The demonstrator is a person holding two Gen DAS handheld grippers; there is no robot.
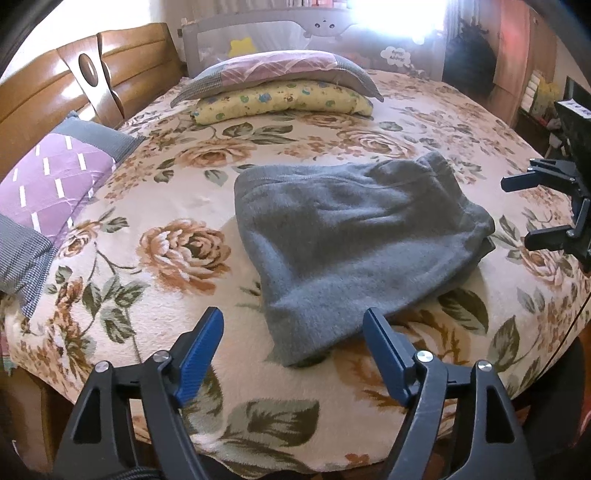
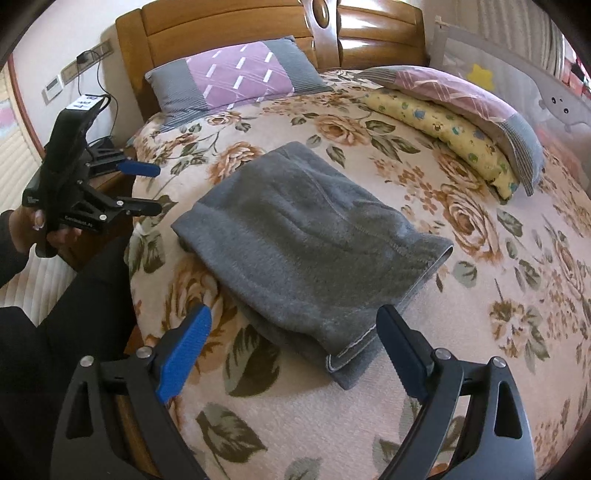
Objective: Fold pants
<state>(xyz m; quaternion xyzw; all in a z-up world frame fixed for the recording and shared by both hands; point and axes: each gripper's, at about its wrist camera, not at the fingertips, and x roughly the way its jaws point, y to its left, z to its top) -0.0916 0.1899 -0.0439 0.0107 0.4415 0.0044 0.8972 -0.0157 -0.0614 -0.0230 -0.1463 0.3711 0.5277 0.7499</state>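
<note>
Grey fleece pants [image 1: 343,236] lie folded into a thick bundle on the floral bedspread [image 1: 166,192]. My left gripper [image 1: 291,321] hangs open just short of the bundle's near corner, with nothing between its blue pads [image 1: 195,362]. In the right wrist view the pants [image 2: 306,236] show their stitched hem ends toward me, and my right gripper [image 2: 295,314] stands open before them, holding nothing. The left gripper [image 2: 157,189] is held in a hand [image 2: 48,229] beside the bed's edge, apart from the pants. At the right side of the bundle the right gripper [image 1: 517,208] also hovers apart from it.
A purple and grey pillow [image 2: 236,77] leans on the wooden headboard [image 2: 266,22]. A yellow printed pillow [image 1: 280,101] lies under a pink and grey one [image 1: 277,68] by the grey bed rail [image 1: 258,33]. A dark-clad leg [image 2: 81,317] stands at the bed's edge.
</note>
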